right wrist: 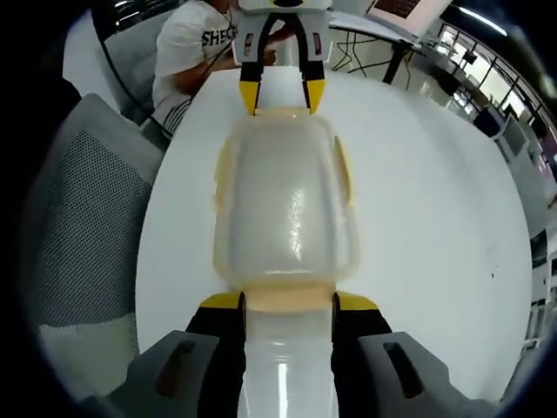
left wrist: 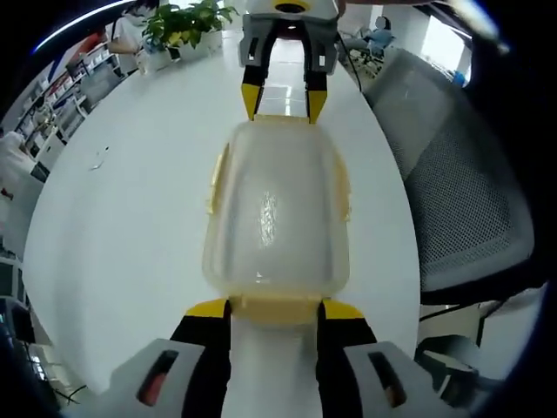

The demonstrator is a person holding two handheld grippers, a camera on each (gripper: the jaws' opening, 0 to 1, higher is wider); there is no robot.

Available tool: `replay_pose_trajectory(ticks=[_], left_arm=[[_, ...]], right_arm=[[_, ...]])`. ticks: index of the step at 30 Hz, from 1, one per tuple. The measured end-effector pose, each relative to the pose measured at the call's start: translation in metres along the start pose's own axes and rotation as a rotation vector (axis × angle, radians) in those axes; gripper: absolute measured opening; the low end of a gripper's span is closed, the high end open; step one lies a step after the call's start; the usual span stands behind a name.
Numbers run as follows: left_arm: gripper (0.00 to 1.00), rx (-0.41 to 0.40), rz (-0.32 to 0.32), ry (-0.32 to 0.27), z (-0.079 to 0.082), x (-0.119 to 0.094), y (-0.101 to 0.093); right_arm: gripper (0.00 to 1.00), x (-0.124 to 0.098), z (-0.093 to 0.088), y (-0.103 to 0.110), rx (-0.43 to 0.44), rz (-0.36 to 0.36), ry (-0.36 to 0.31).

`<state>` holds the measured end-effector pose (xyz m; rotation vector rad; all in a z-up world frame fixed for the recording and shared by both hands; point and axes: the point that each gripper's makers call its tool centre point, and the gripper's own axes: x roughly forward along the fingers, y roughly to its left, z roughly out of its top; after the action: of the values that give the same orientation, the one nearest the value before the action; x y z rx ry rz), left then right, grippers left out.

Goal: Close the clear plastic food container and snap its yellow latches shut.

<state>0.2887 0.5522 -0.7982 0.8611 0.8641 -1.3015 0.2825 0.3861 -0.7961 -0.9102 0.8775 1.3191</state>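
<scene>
Clear container sits between opposed, level left gripper and right gripper, fingers spread.

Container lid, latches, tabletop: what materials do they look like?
Clear plastic food container lid: translucent, slightly frosted glossy plastic, the white table showing through. Yellow latches: pale opaque plastic, likely. White round tabletop: smooth glossy surface with reflections, perhaps laminate.

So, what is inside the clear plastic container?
Nothing can be made out inside the container: through its cloudy lid only glare and the white table show. The left gripper and right gripper sit at its two ends.
</scene>
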Motion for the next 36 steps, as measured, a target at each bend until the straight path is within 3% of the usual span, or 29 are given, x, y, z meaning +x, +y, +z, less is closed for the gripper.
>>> replay_pose_trajectory(ticks=[16, 24, 36], left_arm=[[0.33, 0.014, 0.020, -0.006, 0.033, -0.019, 0.000], [0.33, 0.014, 0.021, -0.016, 0.048, -0.014, -0.002], [0.33, 0.017, 0.021, -0.057, 0.083, -0.002, -0.004]], right_arm=[[0.35, -0.032, -0.008, -0.001, 0.002, -0.015, -0.013], [0.35, -0.042, -0.023, -0.001, -0.008, -0.022, -0.007], [0.35, -0.057, -0.055, -0.003, -0.013, -0.047, 0.023]])
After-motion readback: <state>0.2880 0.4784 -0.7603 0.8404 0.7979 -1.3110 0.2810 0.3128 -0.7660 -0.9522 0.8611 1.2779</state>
